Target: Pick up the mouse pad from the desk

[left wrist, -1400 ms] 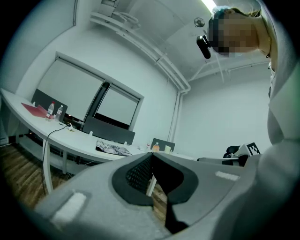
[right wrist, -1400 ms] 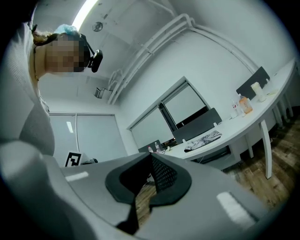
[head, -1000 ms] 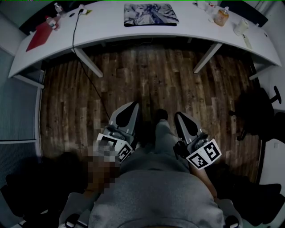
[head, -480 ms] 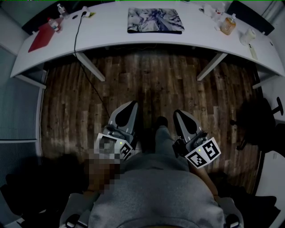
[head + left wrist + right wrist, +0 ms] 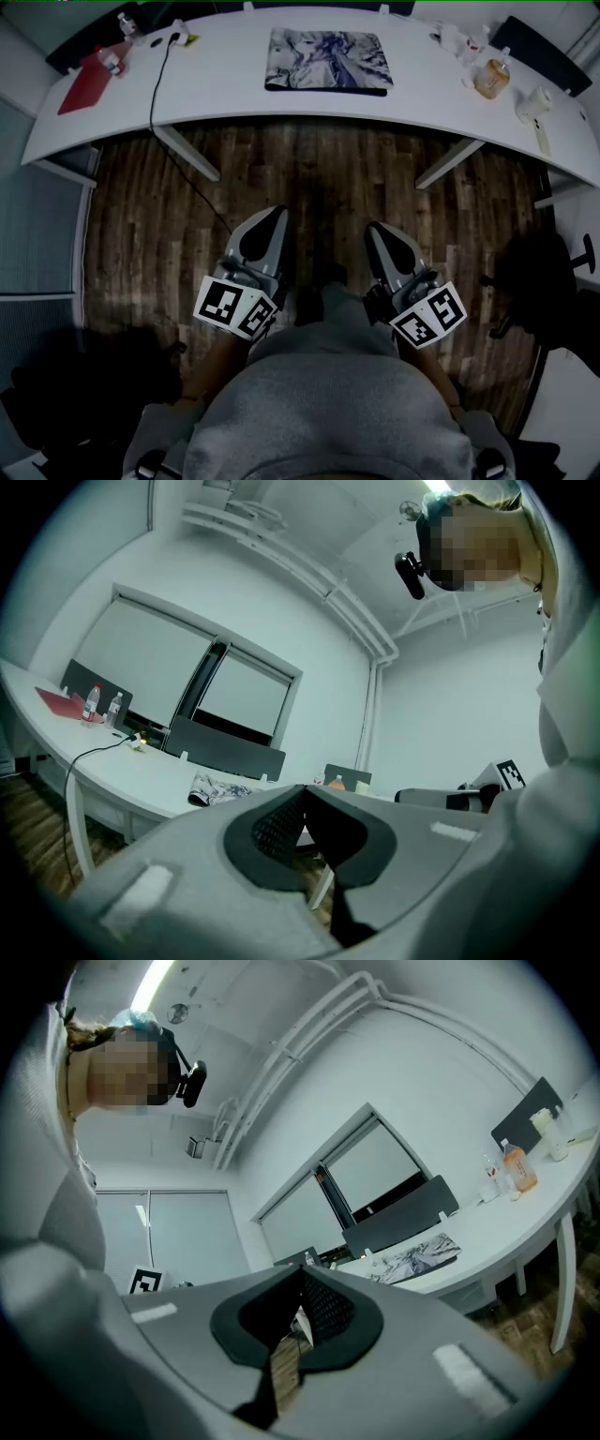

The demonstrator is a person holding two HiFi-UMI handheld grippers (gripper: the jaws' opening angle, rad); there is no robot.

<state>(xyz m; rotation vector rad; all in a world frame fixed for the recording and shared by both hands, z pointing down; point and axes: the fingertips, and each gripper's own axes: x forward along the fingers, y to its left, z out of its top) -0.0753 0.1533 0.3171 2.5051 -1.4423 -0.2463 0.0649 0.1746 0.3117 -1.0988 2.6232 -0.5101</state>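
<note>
The mouse pad (image 5: 327, 60), a dark-edged rectangle with a pale marbled print, lies flat on the curved white desk (image 5: 234, 89) at the top of the head view. It also shows far off as the mouse pad (image 5: 217, 788) and mouse pad (image 5: 412, 1260) in the two gripper views. My left gripper (image 5: 272, 217) and right gripper (image 5: 375, 232) are held level in front of my body over the wooden floor, well short of the desk. Both have their jaws shut with nothing between them.
On the desk's left end lie a red folder (image 5: 84, 82), small bottles (image 5: 125, 22) and a black cable (image 5: 155, 75) that drops to the floor. At the right end stand an orange bottle (image 5: 491, 79) and a white cup (image 5: 535, 103). Angled desk legs (image 5: 187, 153) stand underneath. A dark chair (image 5: 548, 262) is at right.
The desk and mouse pad have come lower and larger in the head view as I walk toward them. Both grippers stay shut in front of my body.
</note>
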